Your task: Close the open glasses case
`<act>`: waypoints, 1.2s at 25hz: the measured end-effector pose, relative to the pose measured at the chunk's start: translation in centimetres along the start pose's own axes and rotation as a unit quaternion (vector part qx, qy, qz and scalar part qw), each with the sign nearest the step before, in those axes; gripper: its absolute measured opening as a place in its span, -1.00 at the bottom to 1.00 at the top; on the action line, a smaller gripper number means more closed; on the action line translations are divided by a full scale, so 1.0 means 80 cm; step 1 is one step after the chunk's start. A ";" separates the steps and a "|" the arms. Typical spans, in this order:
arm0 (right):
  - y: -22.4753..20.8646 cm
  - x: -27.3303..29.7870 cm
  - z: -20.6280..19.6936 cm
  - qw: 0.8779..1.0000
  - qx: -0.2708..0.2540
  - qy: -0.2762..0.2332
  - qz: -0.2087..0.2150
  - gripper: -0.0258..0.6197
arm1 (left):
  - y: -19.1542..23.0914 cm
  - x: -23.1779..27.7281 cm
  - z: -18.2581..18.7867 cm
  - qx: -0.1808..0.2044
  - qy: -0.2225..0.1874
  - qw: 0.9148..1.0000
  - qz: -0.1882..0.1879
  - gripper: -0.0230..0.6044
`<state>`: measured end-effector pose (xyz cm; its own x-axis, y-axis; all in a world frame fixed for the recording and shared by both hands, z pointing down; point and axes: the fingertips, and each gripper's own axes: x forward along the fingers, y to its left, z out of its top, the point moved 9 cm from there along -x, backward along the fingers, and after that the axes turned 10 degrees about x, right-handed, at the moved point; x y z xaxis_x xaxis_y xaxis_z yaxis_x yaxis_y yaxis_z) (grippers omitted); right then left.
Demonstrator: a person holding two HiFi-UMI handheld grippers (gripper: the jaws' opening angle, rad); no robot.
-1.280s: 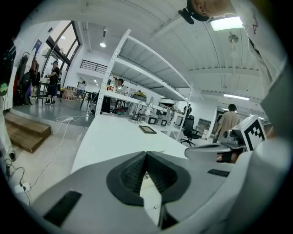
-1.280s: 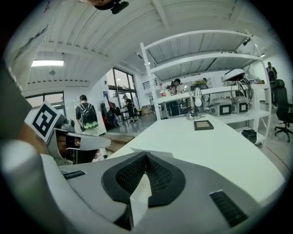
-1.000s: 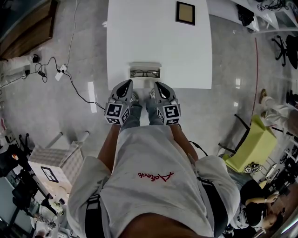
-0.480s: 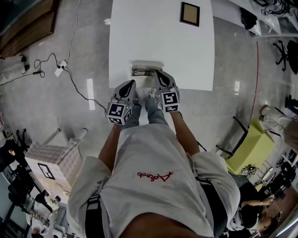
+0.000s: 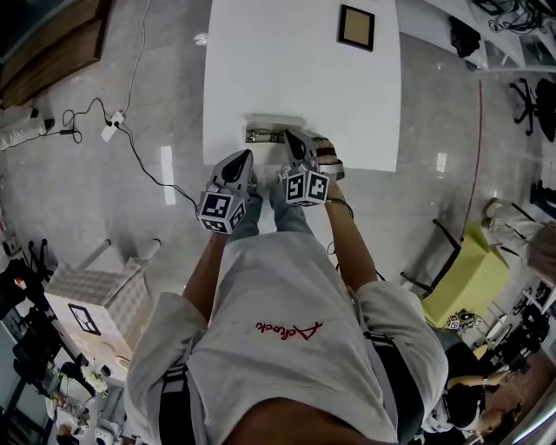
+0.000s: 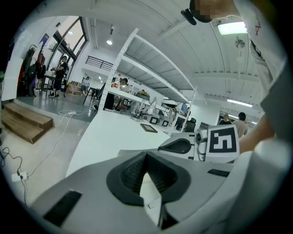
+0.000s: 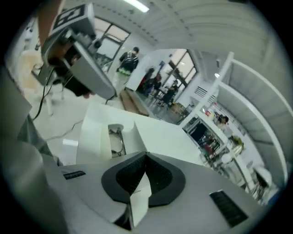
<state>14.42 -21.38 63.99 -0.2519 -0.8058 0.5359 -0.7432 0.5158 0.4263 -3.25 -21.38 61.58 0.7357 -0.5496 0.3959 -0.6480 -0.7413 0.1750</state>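
The white glasses case (image 5: 264,131) lies open near the front edge of the white table (image 5: 261,61), with dark-rimmed glasses inside. In the right gripper view the case (image 7: 116,136) sits just ahead and left of the jaws, its lid flap (image 7: 90,137) spread toward me. My right gripper (image 5: 290,135) reaches over the case's right part, shut with nothing in it (image 7: 146,155). My left gripper (image 5: 242,156) hangs just off the table's front edge, left of the case, also shut and empty (image 6: 146,154). The right gripper (image 6: 179,146) shows in the left gripper view.
A dark-framed picture (image 5: 356,26) lies at the table's far right. Cables and a power strip (image 5: 111,132) run over the floor to the left. A yellow-green chair (image 5: 476,274) stands at the right. Wooden steps (image 6: 25,123) lie far left.
My right gripper has moved forward and a little left, from the table's front edge to over the case. The left gripper has hardly moved.
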 end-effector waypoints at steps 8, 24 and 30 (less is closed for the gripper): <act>0.006 0.002 -0.010 0.994 -0.106 0.026 -0.009 -0.85 | -0.002 0.001 -0.002 -0.003 -0.001 1.000 0.000 -0.90; -0.006 0.017 -0.012 0.994 -0.104 0.039 -0.016 -0.75 | -0.002 -0.006 -0.003 0.001 -0.002 1.000 0.004 -0.90; 0.004 0.006 -0.018 0.995 -0.092 0.033 -0.022 -0.76 | -0.004 -0.007 0.001 0.002 -0.005 1.000 0.005 -0.90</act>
<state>14.93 -21.16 65.45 -0.1752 -0.8113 0.5577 -0.6254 0.5292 0.5735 -3.45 -20.87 61.26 0.7314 -0.5604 0.3885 -0.6542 -0.7375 0.1678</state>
